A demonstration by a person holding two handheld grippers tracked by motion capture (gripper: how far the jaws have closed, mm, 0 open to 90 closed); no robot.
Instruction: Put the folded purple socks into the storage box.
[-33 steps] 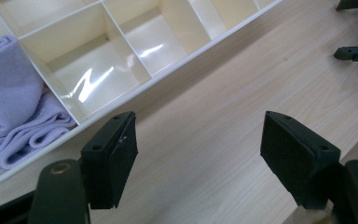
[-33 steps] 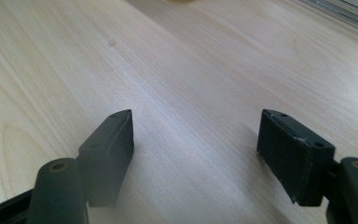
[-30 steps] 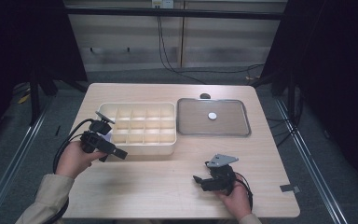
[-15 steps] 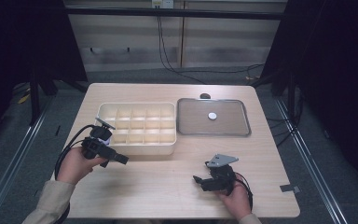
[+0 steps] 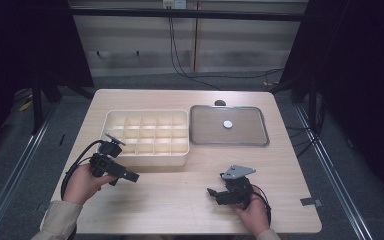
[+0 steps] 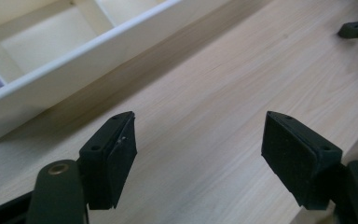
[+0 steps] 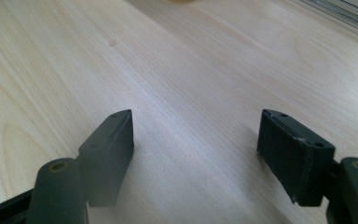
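The cream plastic compartment tray (image 5: 147,136) sits on the pale wooden table (image 5: 180,200), left of centre, with the left gripper (image 5: 130,176) hovering just beside its near-left corner, jaws spread wide and empty. The right gripper (image 5: 215,192) rests at the near right, well apart, jaws likewise wide with nothing between them. The tray looks light, stiff and smooth, so likely slippery; its thin near wall (image 6: 74,70) seems the best place to pinch.
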